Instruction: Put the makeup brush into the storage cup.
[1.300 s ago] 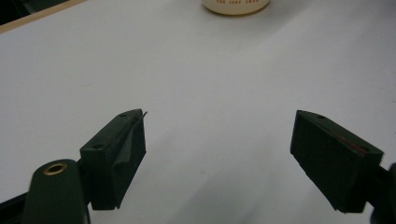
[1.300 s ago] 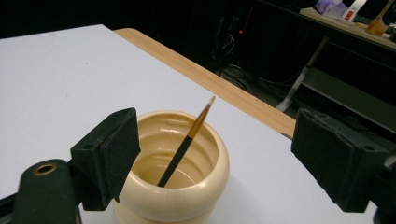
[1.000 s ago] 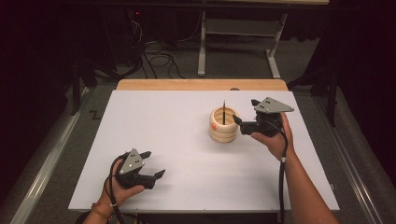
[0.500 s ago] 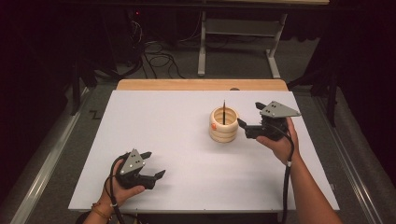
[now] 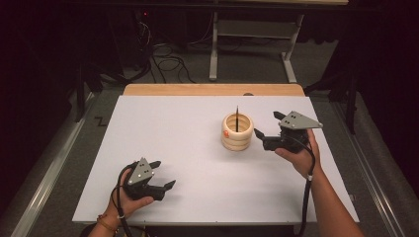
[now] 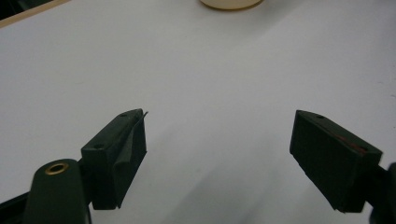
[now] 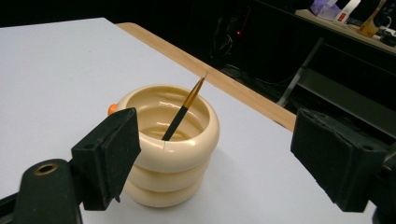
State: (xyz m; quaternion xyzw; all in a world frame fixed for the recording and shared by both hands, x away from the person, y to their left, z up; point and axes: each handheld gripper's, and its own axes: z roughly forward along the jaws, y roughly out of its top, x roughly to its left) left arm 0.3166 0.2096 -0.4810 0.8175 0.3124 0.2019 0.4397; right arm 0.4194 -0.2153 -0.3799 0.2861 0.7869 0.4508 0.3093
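**One ringed cup, one brush, two wide-open grippers**

While the right gripper (image 5: 267,129) is hovering just beside the cream ringed cup (image 5: 237,133), its jaws are sitting spread wide with nothing between them. From that gripper's own view the cup (image 7: 168,149) is sitting right ahead and a little toward its left jaw, close but not touching as far as I can tell.

Counting stuff: one cup, made of three stacked bulging rings, and one thin dark brush (image 5: 237,120) leaning inside it, tip pointing up. In the right gripper view the brush (image 7: 184,112) is tilting toward the far wooden edge (image 7: 224,86) of the table, with a gold band near the tip. One small orange blob (image 7: 112,109) is peeking out behind the cup's left side; can't tell what it is.

Two grippers total. The left gripper (image 5: 163,174) is resting low on the white tabletop (image 5: 173,128), well apart from the cup, jaws also gaping wide and holding nothing. From its view the cup's base (image 6: 231,3) is sitting far ahead, with bare white surface between.

Nothing is blocking the way between the right gripper and the cup. Beyond the table, cables (image 5: 168,61) are lying on the floor by a metal frame (image 5: 215,44).
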